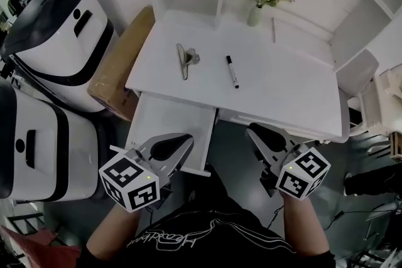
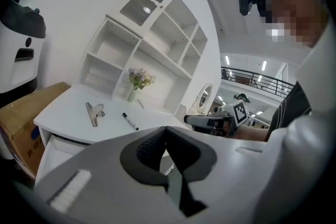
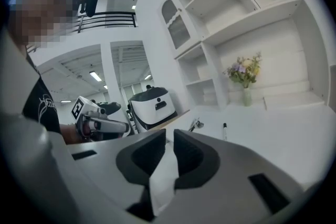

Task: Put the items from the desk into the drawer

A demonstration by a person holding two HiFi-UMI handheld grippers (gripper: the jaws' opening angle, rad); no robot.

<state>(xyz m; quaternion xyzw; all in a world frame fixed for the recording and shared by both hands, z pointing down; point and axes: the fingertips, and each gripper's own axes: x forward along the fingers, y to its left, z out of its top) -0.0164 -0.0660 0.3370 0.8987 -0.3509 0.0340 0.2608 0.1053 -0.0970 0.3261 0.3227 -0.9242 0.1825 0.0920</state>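
White desk carries a clip and a marker, both beyond the open drawer, long axes running away from the person. At the drawer's near edge the left gripper sits nearer the clip. Right of the drawer, the right gripper sits nearer the marker. Both have their jaws together and hold nothing.

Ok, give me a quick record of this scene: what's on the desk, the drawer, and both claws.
desk items: binder clip, marker pen, vase of flowers
drawer: pulled open under the left part of the desk, no items visible inside
left claw: shut, empty, short of the desk
right claw: shut, empty, short of the desk
progress: binder clip and marker pen not yet in the drawer
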